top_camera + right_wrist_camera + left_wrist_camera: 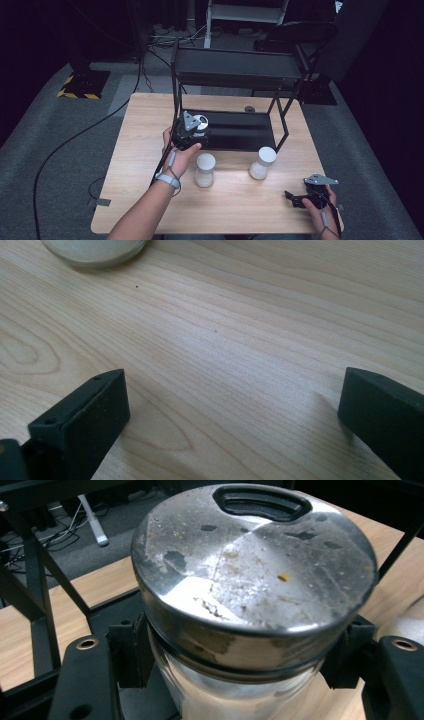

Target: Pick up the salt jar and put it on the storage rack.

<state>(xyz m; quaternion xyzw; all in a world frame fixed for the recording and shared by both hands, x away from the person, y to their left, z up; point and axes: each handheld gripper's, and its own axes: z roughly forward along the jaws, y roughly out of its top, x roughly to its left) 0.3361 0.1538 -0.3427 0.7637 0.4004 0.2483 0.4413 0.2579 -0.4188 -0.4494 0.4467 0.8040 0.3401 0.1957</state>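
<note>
The left gripper (192,131) is clamped on a glass jar (240,690) with a worn metal lid (250,565). In the left gripper view the jar sits squarely between the two black jaws, which press on the glass just under the lid's rim, one on each side; the jar holds something white. From the high view the held jar is at the front left corner of the black shelf rack (240,131), over its lower tray, with the person's left hand (181,152) wrapped around the gripper body. Two more jars stand on the wooden table (145,150) in front of the rack: one (205,170) just beside the left hand, the other (263,163) further right. The right gripper (300,196) rests low near the table's front right corner, its jaws spread wide with only bare wood between them.
</note>
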